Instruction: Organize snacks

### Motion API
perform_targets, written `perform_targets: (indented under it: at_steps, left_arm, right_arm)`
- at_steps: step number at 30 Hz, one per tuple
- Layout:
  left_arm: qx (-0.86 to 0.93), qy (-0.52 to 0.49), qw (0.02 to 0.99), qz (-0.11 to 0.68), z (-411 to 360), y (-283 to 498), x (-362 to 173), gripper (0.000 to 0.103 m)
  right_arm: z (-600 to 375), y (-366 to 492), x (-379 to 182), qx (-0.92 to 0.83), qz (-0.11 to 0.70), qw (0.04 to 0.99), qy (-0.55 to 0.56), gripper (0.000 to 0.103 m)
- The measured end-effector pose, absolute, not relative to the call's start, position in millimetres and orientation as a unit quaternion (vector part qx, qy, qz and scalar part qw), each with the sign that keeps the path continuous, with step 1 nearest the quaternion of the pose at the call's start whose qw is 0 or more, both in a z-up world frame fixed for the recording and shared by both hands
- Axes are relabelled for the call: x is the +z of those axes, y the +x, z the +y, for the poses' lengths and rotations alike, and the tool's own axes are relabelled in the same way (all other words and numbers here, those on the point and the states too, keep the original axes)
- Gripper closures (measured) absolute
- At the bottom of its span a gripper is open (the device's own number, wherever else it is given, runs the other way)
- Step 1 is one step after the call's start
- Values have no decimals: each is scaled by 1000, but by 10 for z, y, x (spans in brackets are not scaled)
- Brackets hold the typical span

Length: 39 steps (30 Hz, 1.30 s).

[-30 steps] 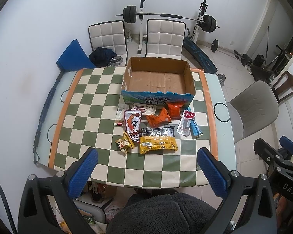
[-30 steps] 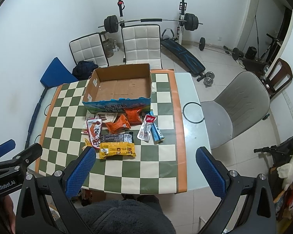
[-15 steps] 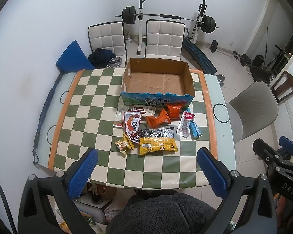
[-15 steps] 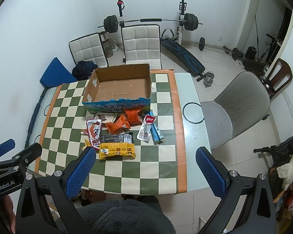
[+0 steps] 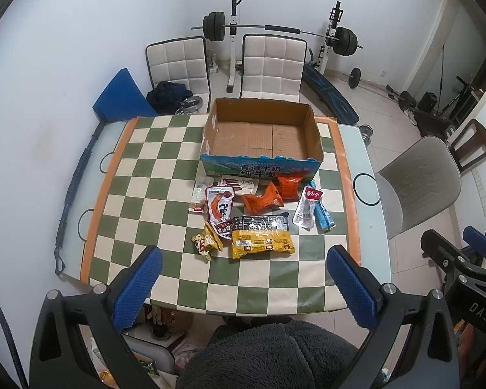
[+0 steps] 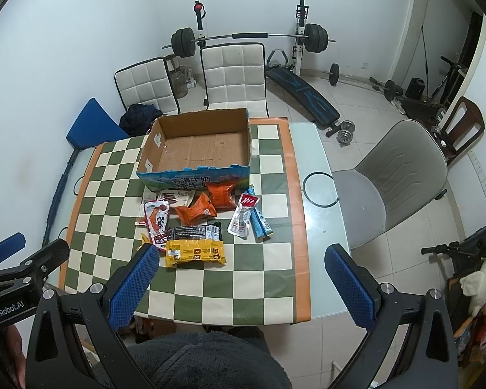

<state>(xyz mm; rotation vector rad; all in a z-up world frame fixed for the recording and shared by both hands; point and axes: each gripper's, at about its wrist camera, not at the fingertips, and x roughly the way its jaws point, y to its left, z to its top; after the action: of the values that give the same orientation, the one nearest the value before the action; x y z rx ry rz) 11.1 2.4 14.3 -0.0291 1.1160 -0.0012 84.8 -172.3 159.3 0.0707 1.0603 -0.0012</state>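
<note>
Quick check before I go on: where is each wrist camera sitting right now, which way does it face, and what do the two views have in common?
Left wrist: held high at the table's near edge, facing down and forward at the cardboard box; the open left gripper and the person's fleece-clad body below show.
Right wrist: alongside, further right, same facing; the open right gripper shows, with the left one at the left edge.
Shared: the box, yellow packet and checkered table.
</note>
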Motion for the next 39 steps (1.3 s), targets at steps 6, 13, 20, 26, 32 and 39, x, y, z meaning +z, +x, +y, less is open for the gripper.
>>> perform_targets:
  at_steps: [6, 13, 20, 26, 32, 39]
  left_arm:
    - [-1, -14, 849, 529, 26, 115, 151, 0]
    - [-2, -14, 849, 528, 24, 119, 157, 0]
    - [-1, -13, 848, 529, 35, 122, 161, 0]
    - [0, -18, 848, 529, 120, 144, 182, 0]
    - [30, -42, 846, 530, 365, 408, -102, 0]
    - [85, -52, 811, 577, 675, 747, -949, 0]
  right_arm:
    - [-1718, 856, 1599, 0, 505, 863, 34, 0]
    - [-1718, 846, 1598, 1, 505, 863, 35, 0]
    - [-1703, 862, 1602, 2, 506, 862, 36, 0]
    - [-1653, 934, 1575, 4, 512, 858, 46, 0]
    - [-1671, 1207, 1271, 21, 523, 849, 73, 0]
    - [-1450, 1836, 337, 64, 581, 811, 30, 0]
